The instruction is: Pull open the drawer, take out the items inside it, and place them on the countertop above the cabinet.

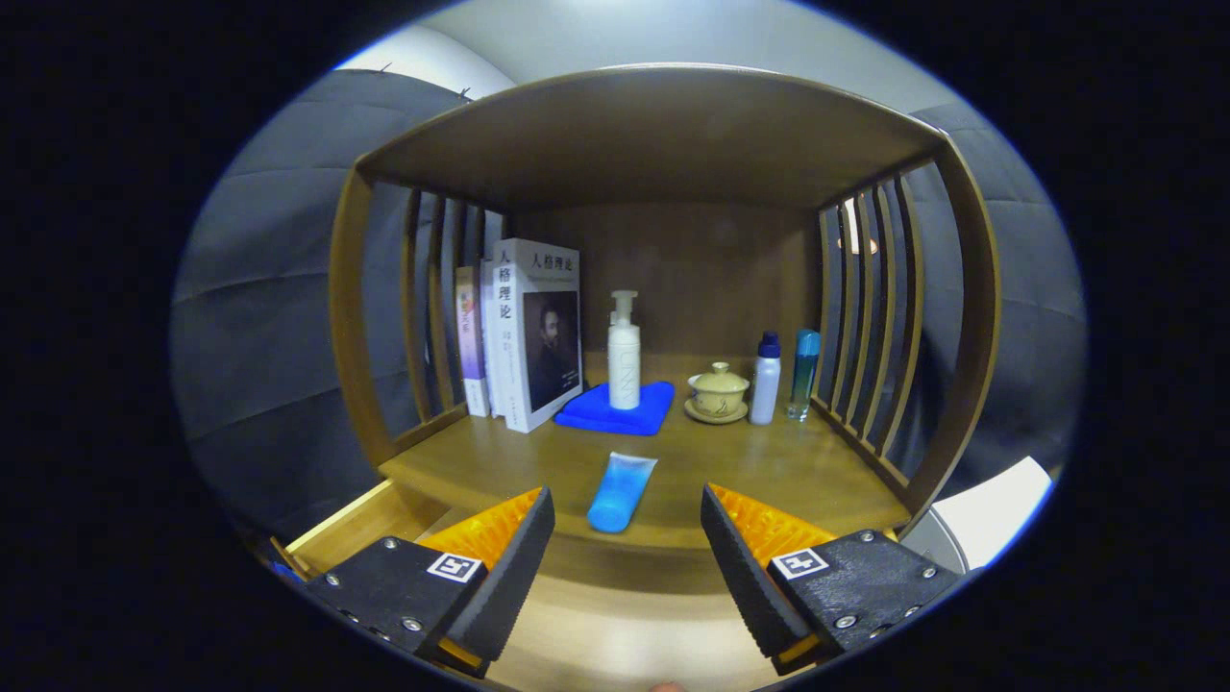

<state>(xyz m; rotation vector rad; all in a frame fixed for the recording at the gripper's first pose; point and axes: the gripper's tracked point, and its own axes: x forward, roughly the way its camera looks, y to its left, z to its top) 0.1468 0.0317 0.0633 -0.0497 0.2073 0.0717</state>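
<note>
While the gripper (627,524) sits low in the frame with its fingers spread wide and nothing between them, a blue tube (621,492) already lies on the countertop (769,471) at centre, just ahead of the fingertips. Looks like one item is out and placed.

Drawer (356,527): lower left shows a light wood edge sticking out below the countertop, so I'd call it pulled open. Its inside is mostly hidden behind the fingers, so I can't tell whether anything is left in there. Judgement: open step done, at least one item moved, remainder unknown until the camera tips down.

Other stuff at the back of the shelf, mid frame:
- books (524,332) upright at left centre, leaning against the slats
- pump bottle (624,351) standing on a folded blue cloth (615,410), centre
- lidded cup (717,392) on a saucer, right of centre
- white bottle (766,380) with a dark blue cap, touching or just beside a teal bottle (804,373) further right

Writing: the front book has Chinese characters on spine and cover, legible as print but I won't transcribe; the cover also carries a portrait. Pump bottle has faint vertical lettering, too small to read. Tube shows no readable label. Square black-and-white markers sit on both gripper bodies, bottom of frame.
</note>
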